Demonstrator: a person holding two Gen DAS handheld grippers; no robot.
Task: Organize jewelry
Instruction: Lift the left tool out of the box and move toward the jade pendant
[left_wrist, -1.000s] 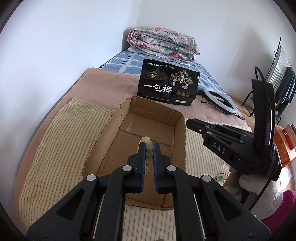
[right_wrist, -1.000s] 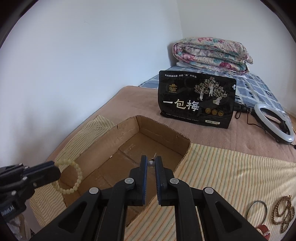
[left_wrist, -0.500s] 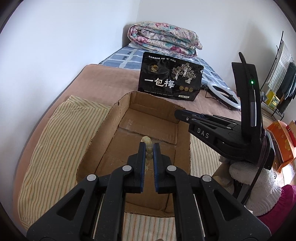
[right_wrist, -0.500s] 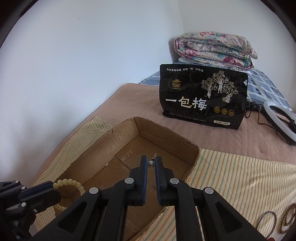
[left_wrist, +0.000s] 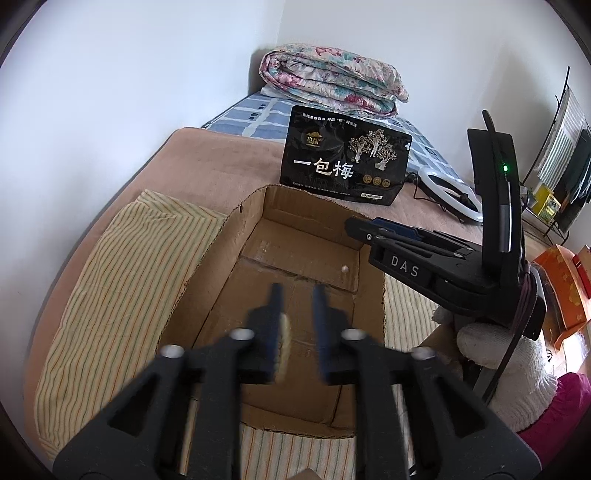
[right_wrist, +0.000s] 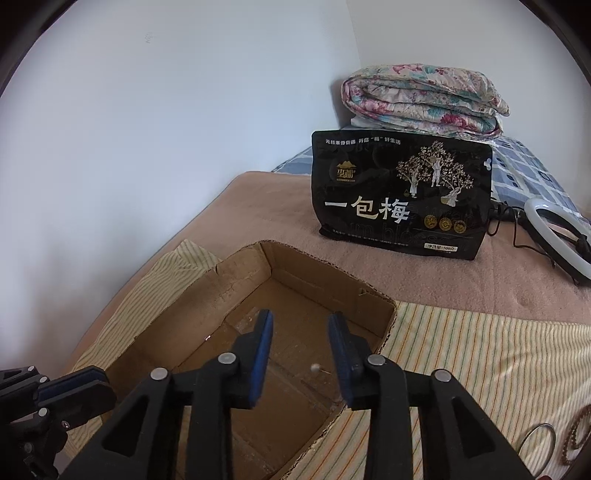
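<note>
An open cardboard box (left_wrist: 218, 251) (right_wrist: 236, 273) lies on a striped cloth on the bed. My left gripper (left_wrist: 297, 295) is open above the box, its fingers blurred by motion; the pale bead bracelet (left_wrist: 283, 332) is a blur beside the left finger, falling free. My right gripper (right_wrist: 301, 325) is open over the box's right side, and a small pearl earring (right_wrist: 316, 367) (left_wrist: 345, 268) drops below it, clear of the pads. The right gripper also shows in the left wrist view (left_wrist: 369, 230), the left one in the right wrist view (right_wrist: 74, 384).
A black snack bag (left_wrist: 343, 166) (right_wrist: 400, 195) stands behind the box. A folded floral quilt (left_wrist: 332, 81) and a ring light (right_wrist: 554, 236) lie beyond. A metal bangle (right_wrist: 537, 443) and dark bead bracelets (right_wrist: 576, 435) rest on the striped cloth at right.
Both grippers have opened over the box. The bead bracelet left the left gripper's pads and the pearl earring left the right gripper's pads; both are dropping.
</note>
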